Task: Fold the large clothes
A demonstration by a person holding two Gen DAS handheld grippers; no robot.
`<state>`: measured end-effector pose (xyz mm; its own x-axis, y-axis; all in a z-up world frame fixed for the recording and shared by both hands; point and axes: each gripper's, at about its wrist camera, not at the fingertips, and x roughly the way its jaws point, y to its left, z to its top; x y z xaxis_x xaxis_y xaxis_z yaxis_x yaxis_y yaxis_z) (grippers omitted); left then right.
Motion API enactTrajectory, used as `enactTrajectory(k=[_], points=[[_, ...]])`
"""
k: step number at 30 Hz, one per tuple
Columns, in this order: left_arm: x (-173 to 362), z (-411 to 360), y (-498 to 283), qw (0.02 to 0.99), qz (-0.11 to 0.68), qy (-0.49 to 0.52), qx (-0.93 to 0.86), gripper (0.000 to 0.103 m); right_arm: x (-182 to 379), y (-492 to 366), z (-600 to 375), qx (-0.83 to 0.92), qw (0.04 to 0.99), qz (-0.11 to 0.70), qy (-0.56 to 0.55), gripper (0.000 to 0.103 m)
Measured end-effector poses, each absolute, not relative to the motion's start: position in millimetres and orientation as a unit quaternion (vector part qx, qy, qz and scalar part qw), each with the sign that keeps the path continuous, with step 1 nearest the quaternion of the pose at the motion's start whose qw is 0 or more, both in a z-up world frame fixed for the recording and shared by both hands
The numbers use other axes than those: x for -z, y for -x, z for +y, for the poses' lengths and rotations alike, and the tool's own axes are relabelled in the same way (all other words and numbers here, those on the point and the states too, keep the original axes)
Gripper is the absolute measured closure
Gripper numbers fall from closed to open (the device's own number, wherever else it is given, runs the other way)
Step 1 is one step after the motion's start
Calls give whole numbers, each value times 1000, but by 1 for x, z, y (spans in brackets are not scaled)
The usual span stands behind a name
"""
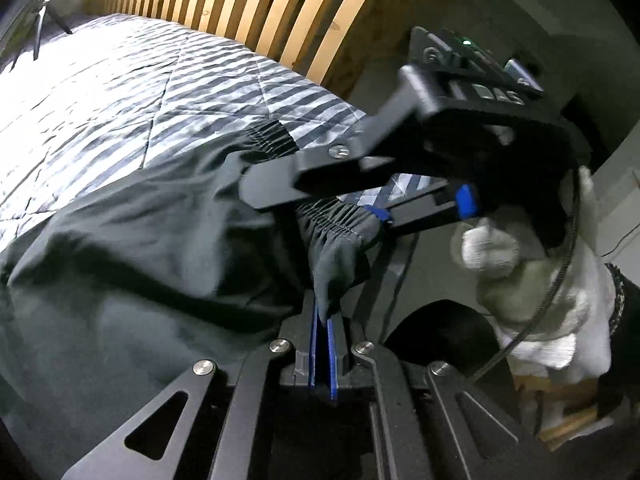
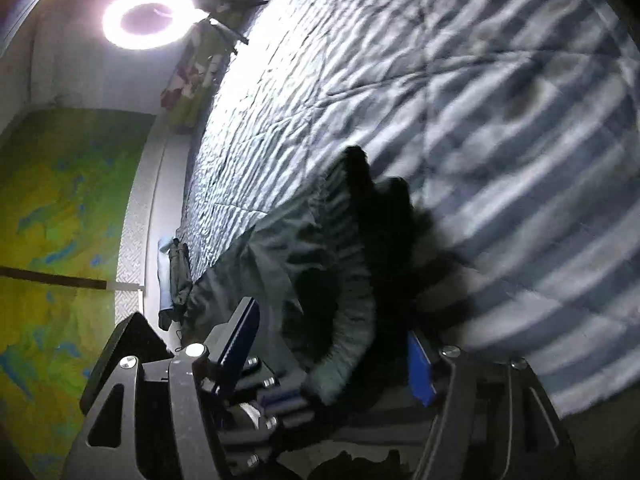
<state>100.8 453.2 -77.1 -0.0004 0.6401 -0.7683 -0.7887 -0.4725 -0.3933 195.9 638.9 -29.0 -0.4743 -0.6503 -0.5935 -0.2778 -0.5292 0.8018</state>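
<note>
**Waistband pinched on one side, loose on the other**

The dark green garment (image 1: 132, 248) lies bunched on the near part of the striped quilt (image 1: 120, 92), its gathered elastic waistband (image 1: 336, 228) lifted at the near right corner of the bed. The left gripper (image 1: 323, 320) is clamped right down on a fold of cloth just below that waistband — blue pads nearly meeting, fabric between them. The right gripper (image 2: 336, 344) stands well open with the waistband passing between its jaws; its pads do not look to be pressing on the cloth, though that view is blurred and I would not swear to it.

The risk, as I judge it, is a one-sided hold. If the left hand pulls before the right has closed, the waistband could slide out of the open jaws and the garment twist or drop into a heap. The two grippers also sit very near each other at the same stretch of elastic — a hurried closing could catch the wrong layer, or knock jaw against jaw.

Room is uneven. The quilt stretches far and left, broad and bare, good for spreading. On the far right the slatted headboard (image 1: 256, 4) rises close, and the bed's edge drops away just by the gloved hand (image 1: 520, 264), so cloth drawn that way may spill off.
</note>
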Motion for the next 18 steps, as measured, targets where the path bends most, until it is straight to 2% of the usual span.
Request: enactTrajectory(k=[2, 3, 4, 5, 6, 8, 10, 11, 12, 15, 18], points=[[76, 450, -96, 510, 56, 495, -701, 100, 33, -191, 636, 719, 135, -480, -484, 41], [73, 447, -94, 510, 42, 496, -702, 100, 34, -190, 635, 719, 139, -484, -479, 49], [70, 444, -95, 509, 38, 495, -704, 100, 37, -187, 631, 714, 145, -489, -479, 57], [67, 443, -94, 507, 40, 491, -707, 100, 41, -185, 627, 709, 146, -492, -484, 76], [65, 442, -96, 502, 53, 489, -712, 98, 46, -184, 622, 705, 139, -486, -498, 86], [60, 439, -95, 489, 77, 488, -719, 92, 44, -184, 614, 716, 127, -464, -505, 89], [46, 411, -103, 483, 71, 486, -725, 77, 23, -185, 606, 751, 110, -408, -507, 90], [36, 391, -106, 479, 63, 478, -733, 64, 15, -186, 605, 762, 106, -393, -505, 90], [29, 377, -107, 473, 59, 472, -742, 58, 3, -189, 606, 772, 103, -380, -499, 90], [17, 312, -105, 421, 40, 463, -779, 57, -28, -197, 612, 801, 93, -348, -478, 91], [33, 245, -90, 307, 47, 489, -816, 57, -16, -194, 611, 791, 65, -324, -515, 91]])
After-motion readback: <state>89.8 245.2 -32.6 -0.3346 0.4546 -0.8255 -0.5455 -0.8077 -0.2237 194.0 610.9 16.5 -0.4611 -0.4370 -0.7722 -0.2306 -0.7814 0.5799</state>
